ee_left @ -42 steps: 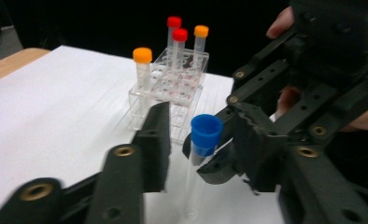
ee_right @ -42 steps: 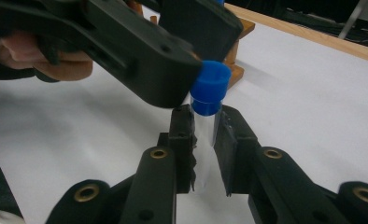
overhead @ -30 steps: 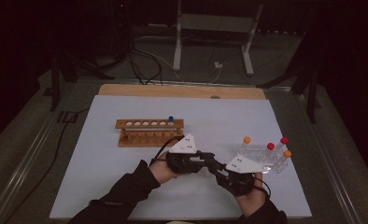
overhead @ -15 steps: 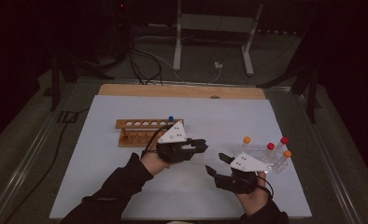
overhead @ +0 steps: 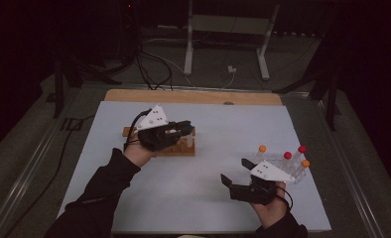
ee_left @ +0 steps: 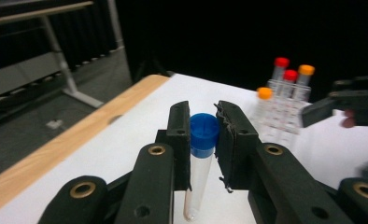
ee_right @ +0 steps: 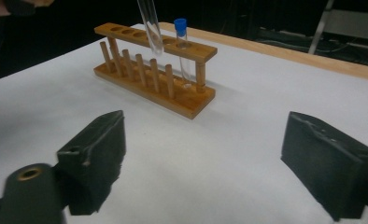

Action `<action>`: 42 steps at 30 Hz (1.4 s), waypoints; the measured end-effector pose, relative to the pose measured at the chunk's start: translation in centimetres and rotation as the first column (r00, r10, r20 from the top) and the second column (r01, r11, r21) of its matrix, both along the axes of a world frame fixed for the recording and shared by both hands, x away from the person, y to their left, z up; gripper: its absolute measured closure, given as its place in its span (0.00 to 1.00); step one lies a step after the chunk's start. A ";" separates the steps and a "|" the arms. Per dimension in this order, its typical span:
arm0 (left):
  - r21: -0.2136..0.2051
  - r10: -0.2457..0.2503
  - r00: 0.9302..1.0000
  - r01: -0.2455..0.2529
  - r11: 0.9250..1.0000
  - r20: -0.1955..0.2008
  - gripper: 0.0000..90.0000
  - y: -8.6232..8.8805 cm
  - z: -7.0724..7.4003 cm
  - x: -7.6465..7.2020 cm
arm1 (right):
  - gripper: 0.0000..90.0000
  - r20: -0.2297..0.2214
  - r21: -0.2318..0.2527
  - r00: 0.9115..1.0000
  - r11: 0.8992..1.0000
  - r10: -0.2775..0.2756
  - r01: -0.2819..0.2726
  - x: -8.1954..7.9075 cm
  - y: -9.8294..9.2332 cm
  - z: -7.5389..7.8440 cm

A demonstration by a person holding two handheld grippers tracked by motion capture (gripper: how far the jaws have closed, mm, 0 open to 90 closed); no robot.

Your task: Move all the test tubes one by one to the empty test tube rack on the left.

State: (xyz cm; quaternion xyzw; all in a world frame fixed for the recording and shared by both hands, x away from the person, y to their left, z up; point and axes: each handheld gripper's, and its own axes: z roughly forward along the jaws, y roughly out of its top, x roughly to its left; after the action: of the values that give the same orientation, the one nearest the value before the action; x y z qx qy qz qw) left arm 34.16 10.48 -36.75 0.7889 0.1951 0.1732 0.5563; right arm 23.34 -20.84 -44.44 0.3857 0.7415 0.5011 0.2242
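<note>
Left gripper [ee_left: 203,140] clamped on blue-capped tube [ee_left: 200,163], upright above wooden rack [ee_right: 155,70] near tabletop's far edge, probably for insertion; right gripper [ee_right: 215,158] wide, empty.

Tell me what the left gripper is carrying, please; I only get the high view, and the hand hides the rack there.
Observer: In the left gripper view, the left gripper is shut on a clear tube with a blue cap.
Operator: Where is its lower end?
Observer: The right gripper view shows it tilted, with its lower end at the top bar of the wooden rack. I can't tell whether it has entered a hole.
Operator: Anything in the rack already?
Observer: Yes, a second tube, also blue-capped, stands upright in the end hole.
</note>
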 end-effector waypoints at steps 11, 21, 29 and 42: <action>-0.012 0.120 0.993 -0.120 0.993 0.007 0.86 2.6 -0.2 2.2 | 0.00 0.010 0.011 0.999 0.999 0.049 -0.049 -0.1 -0.2 0.1; -0.004 0.197 0.980 -0.197 0.980 -0.015 0.86 3.2 -1.8 4.7 | 0.00 0.018 0.014 0.999 0.999 0.050 -0.050 -0.2 -0.3 0.2; 0.014 0.214 0.976 -0.214 0.977 -0.044 0.86 2.8 -3.5 5.7 | 0.00 0.016 0.022 0.998 0.998 0.055 -0.055 -0.2 -0.5 0.2; 0.042 0.226 0.969 -0.223 0.974 -0.101 0.86 2.2 -6.6 6.1 | 0.00 0.000 0.021 0.998 0.997 0.068 -0.068 -0.2 -0.4 0.1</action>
State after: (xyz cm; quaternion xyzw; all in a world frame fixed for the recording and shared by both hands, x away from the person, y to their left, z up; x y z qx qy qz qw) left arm 40.21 12.70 -43.36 0.7783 0.3095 0.1960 0.5100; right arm 23.17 -21.28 -44.36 0.3625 0.7491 0.5160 0.2028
